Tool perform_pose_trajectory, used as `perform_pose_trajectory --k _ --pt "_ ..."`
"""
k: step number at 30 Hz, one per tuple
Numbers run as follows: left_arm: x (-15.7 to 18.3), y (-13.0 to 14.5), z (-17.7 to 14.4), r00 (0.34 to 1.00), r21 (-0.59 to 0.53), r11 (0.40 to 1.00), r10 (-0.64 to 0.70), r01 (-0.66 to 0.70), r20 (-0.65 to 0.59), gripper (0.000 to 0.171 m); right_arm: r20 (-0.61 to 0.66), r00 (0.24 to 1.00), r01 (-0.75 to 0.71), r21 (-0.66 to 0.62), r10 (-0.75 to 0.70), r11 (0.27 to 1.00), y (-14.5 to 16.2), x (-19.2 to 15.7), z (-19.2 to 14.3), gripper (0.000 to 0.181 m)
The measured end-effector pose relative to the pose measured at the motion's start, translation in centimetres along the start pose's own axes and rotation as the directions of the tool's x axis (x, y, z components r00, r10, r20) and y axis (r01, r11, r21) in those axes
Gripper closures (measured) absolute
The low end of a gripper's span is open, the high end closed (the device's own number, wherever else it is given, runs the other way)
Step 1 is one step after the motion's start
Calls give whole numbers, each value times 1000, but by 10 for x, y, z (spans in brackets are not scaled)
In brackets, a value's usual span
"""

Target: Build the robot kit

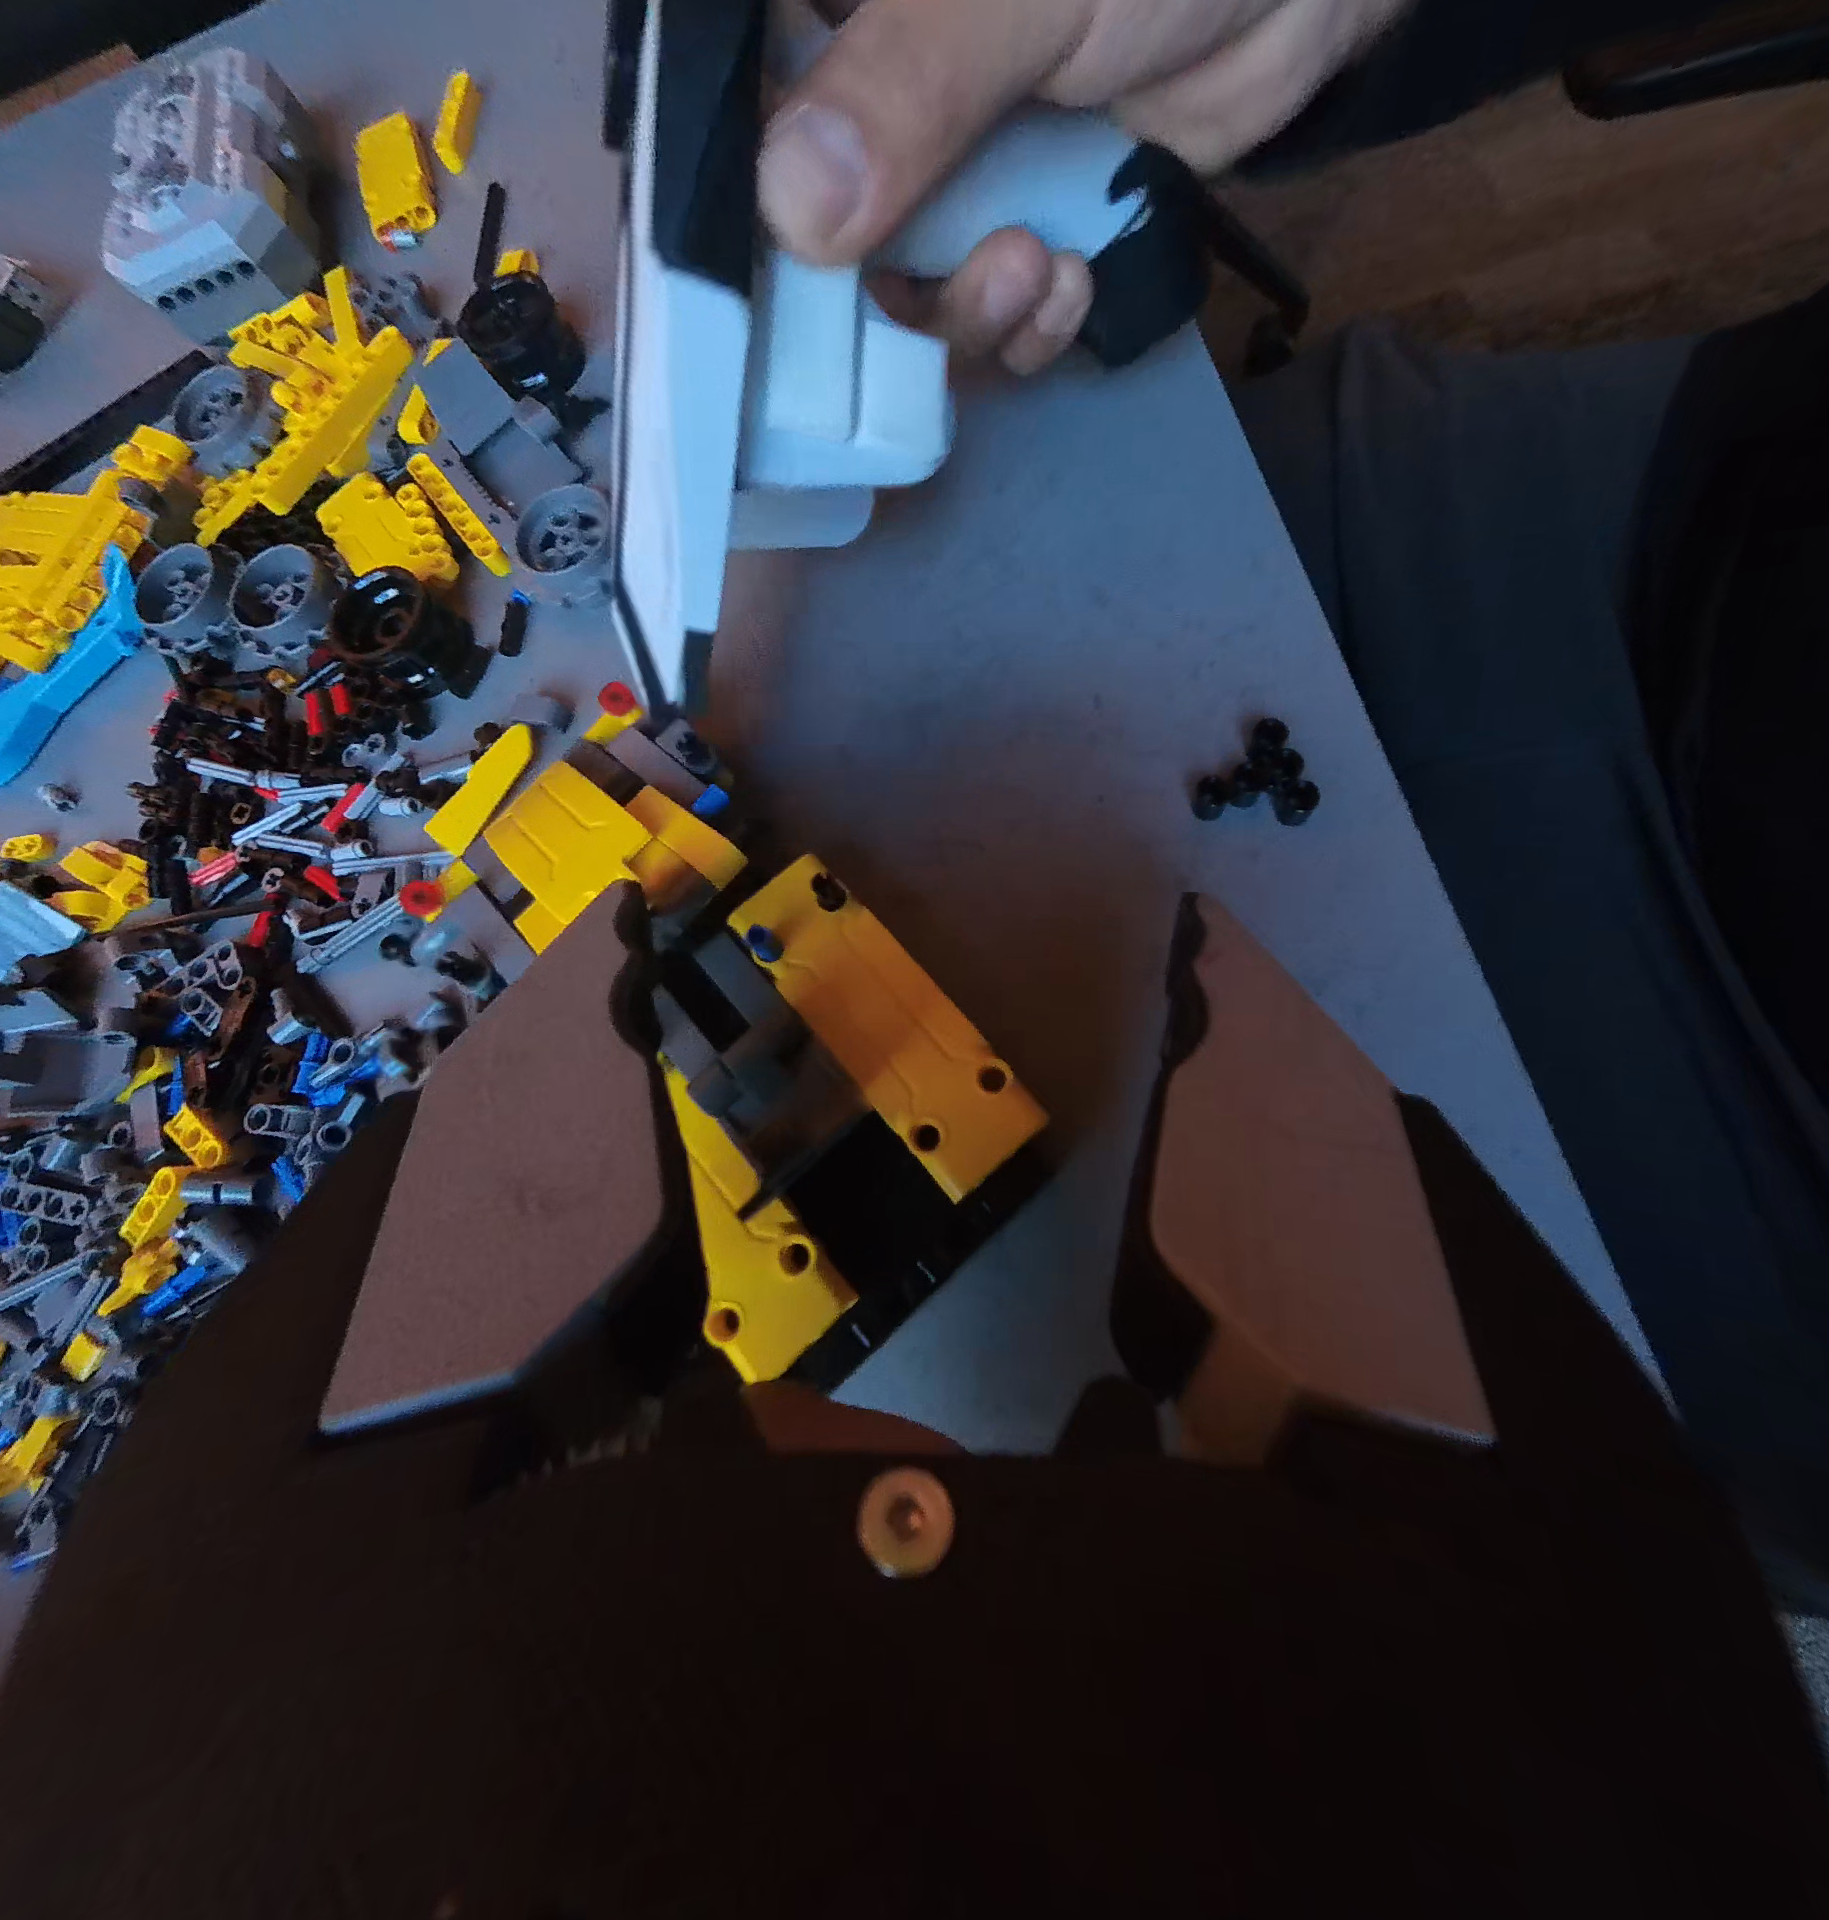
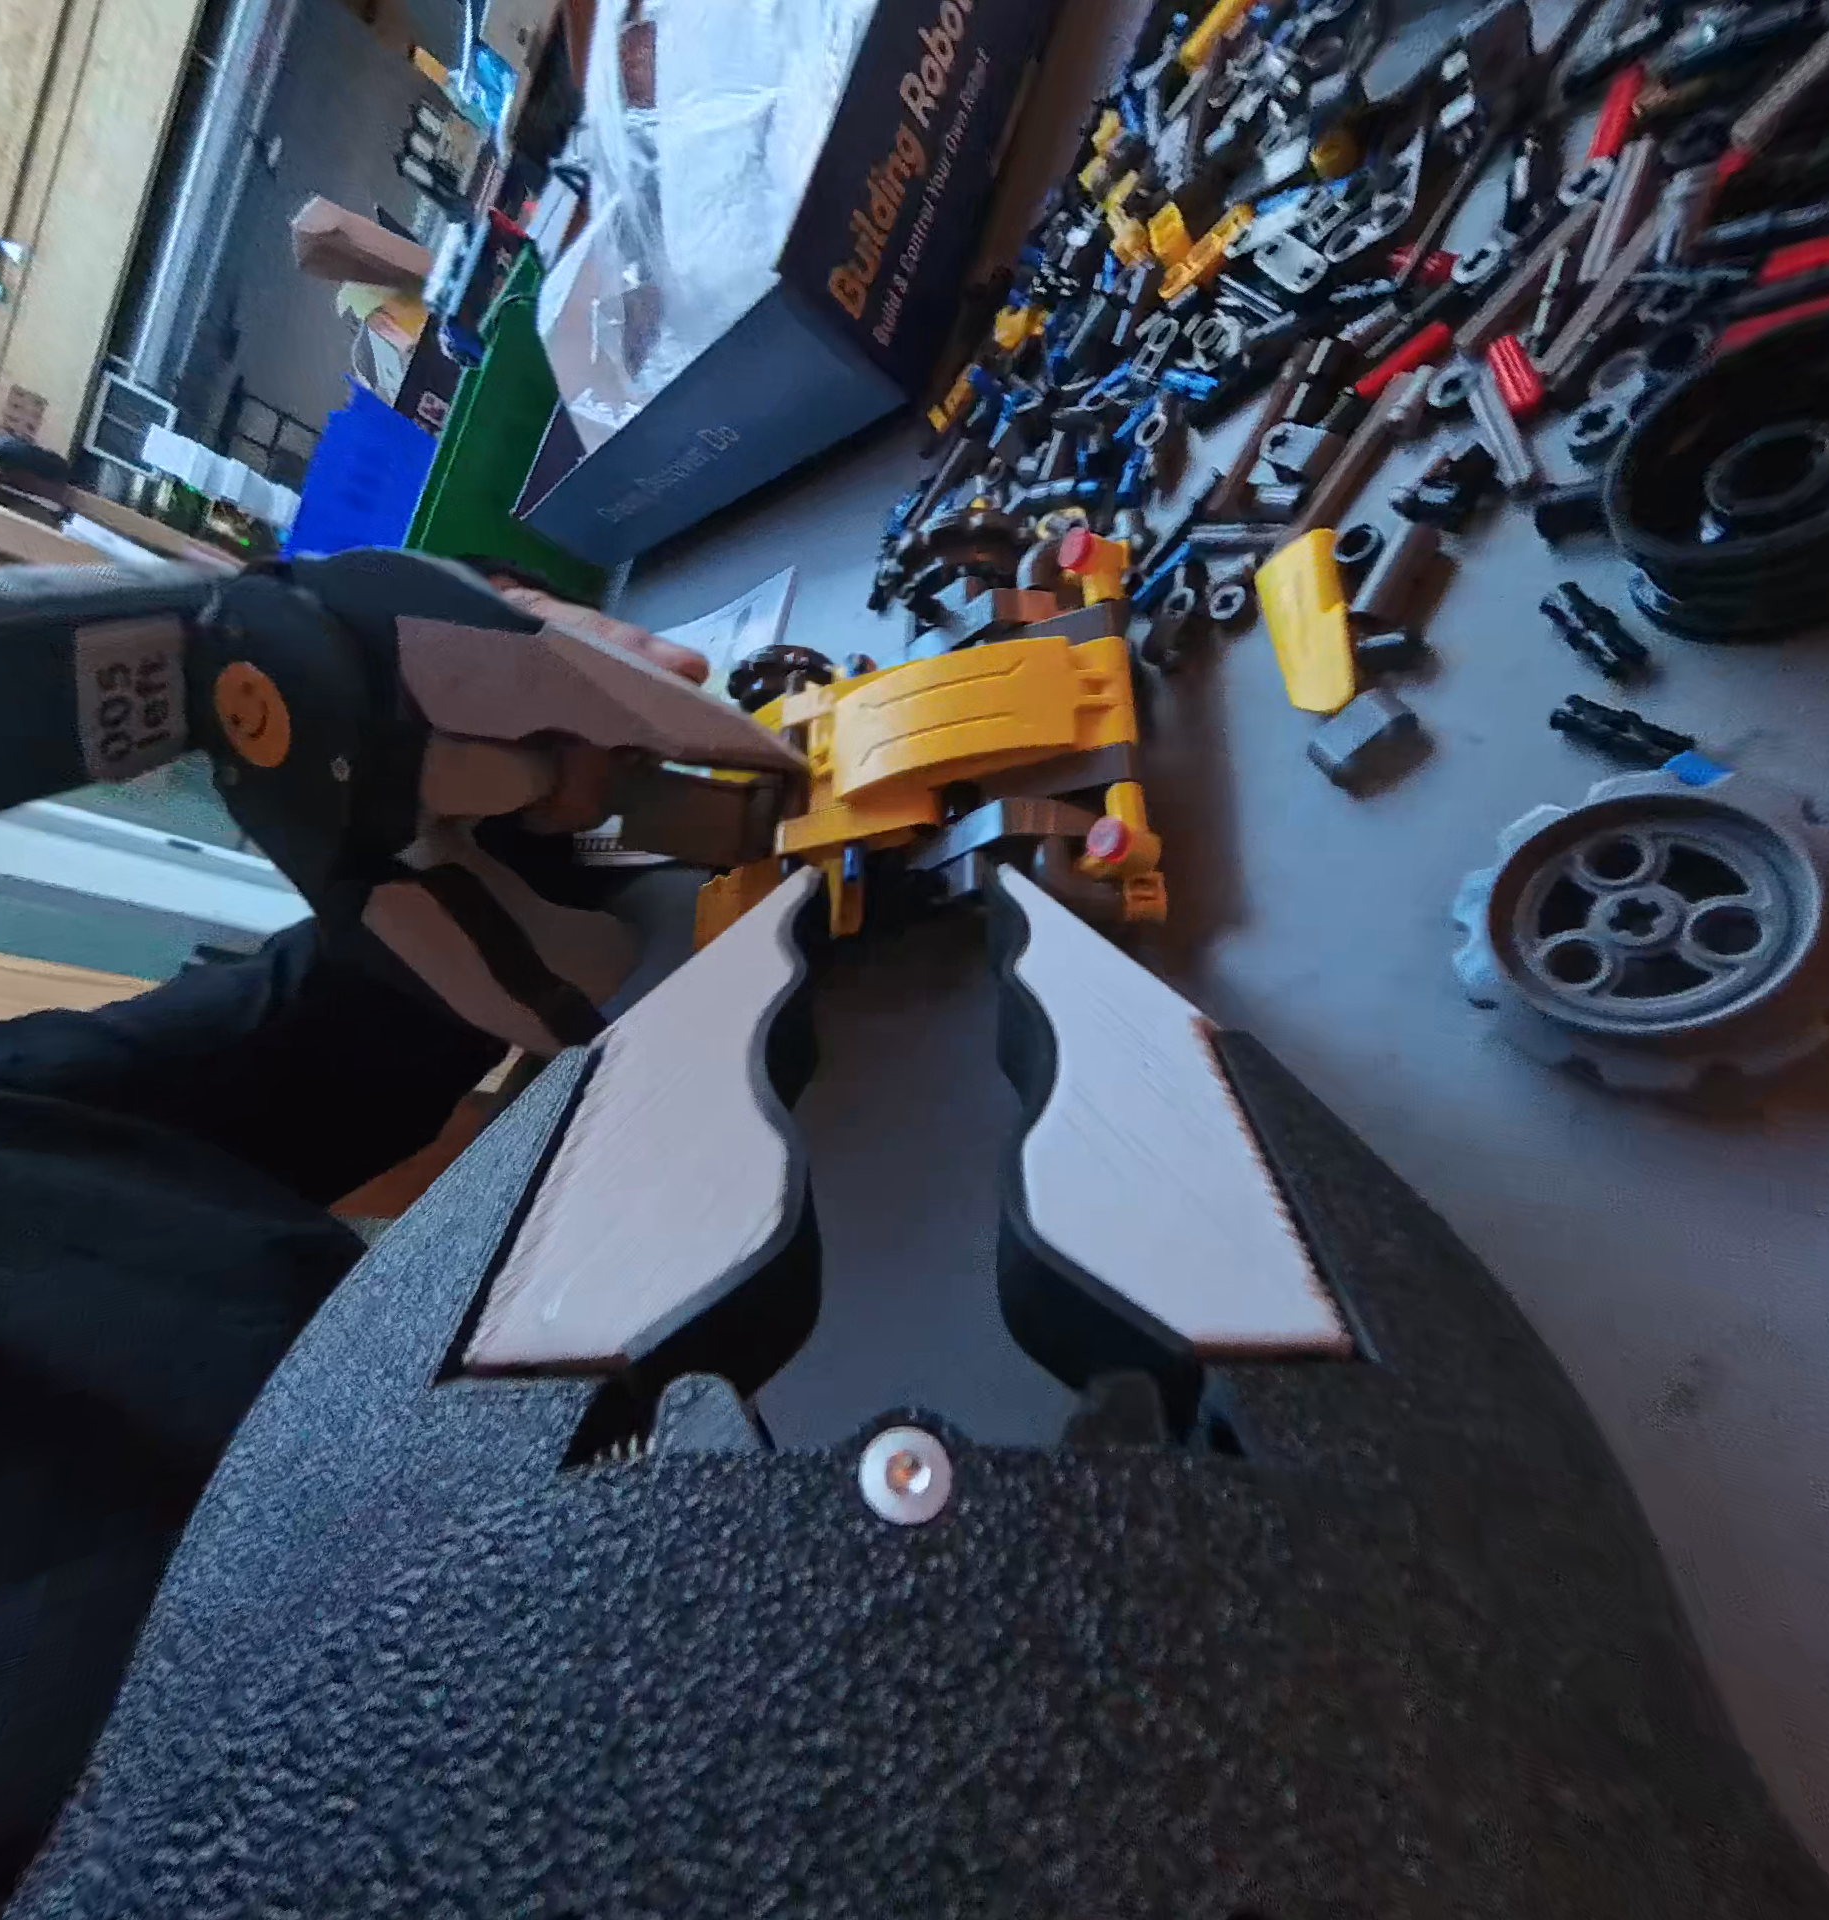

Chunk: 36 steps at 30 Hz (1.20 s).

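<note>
Left gripper point(image 1: 910, 935) is spread wide around a yellow-and-black brick model point(image 1: 837, 1091) on the grey tabletop point(image 1: 1045, 644), one finger touching it. Right gripper point(image 2: 905, 883), parted, tips nearly touching the model. Beyond lie loose bricks point(image 1: 214, 831) and a grey wheel point(image 2: 1658, 914).
</note>
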<state>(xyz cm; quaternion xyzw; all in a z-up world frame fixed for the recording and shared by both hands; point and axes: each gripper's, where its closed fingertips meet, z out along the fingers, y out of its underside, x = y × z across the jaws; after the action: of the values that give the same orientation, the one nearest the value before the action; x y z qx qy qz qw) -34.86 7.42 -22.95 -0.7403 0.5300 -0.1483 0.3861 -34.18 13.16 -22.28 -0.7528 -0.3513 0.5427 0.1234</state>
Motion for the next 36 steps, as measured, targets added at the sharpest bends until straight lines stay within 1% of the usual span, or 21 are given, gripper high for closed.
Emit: perform_pose_trajectory --k 2,4,7,9,11,13,14,17,20,21,22,23,24,25,27,29,31,34,36 --pt "-6 0 -3 1000 1 1000 -15 15 26 75 -45 997 67 14 -66 998 0 -3 -6 151" --pt "-14 2 -7 997 -5 999 -36 36 63 74 -113 981 164 23 -161 986 -2 -2 -13 150" --pt "-24 3 -14 992 3 997 -78 78 101 75 -239 928 287 -38 -287 957 0 13 -21 147" --pt "-35 7 -21 981 0 991 -129 131 147 75 -275 898 339 -66 -344 938 -2 18 -24 143" --pt "-51 11 -30 949 15 973 -227 229 220 76 -282 874 388 -88 -396 917 -5 20 -25 140" --pt "-55 15 -32 909 26 941 -333 338 251 78 -274 857 417 -124 -435 900 -7 23 -23 133" --pt "-55 17 -31 891 23 928 -365 373 269 80 -251 859 422 -145 -446 895 -6 23 -20 131" --pt "-41 21 -28 877 -10 917 -378 399 297 77 -178 866 435 -192 -467 880 -3 23 -9 129" --pt "-30 37 -25 867 -92 904 -367 418 338 75 -129 871 428 -274 -474 861 4 32 1 124" --pt "-27 45 -23 864 -127 896 -361 426 351 74 -102 880 417 -301 -464 857 9 34 4 124" --pt "-24 52 -22 863 -159 888 -355 432 360 75 -67 888 412 -319 -454 854 14 32 7 130" --pt "-20 55 -19 867 -172 888 -349 427 355 73 -34 893 416 -314 -448 853 17 27 9 134" --pt "-16 58 -16 873 -183 889 -341 420 349 80 -7 895 423 -306 -447 853 20 22 9 135" --pt "-15 60 -15 876 -196 892 -321 407 360 78 15 893 431 -314 -450 846 25 16 8 137" --pt "-11 59 -17 890 -197 906 -294 376 348 83 29 876 463 -328 -481 823 38 7 3 138" --pt "-4 57 -20 918 -201 931 -231 305 323 86 46 851 504 -353 -523 788 55 -3 -4 135" --pt "7 55 -23 951 -207 955 -153 212 267 88 56 823 540 -386 -566 748 69 -7 -11 142" --pt "18 56 -27 980 -181 974 -105 136 169 89 47 797 584 -320 -603 746 61 -12 -22 142" --pt "18 57 -29 988 -143 984 -87 105 126 88 34 765 631 -235 -643 739 45 -15 -28 134"
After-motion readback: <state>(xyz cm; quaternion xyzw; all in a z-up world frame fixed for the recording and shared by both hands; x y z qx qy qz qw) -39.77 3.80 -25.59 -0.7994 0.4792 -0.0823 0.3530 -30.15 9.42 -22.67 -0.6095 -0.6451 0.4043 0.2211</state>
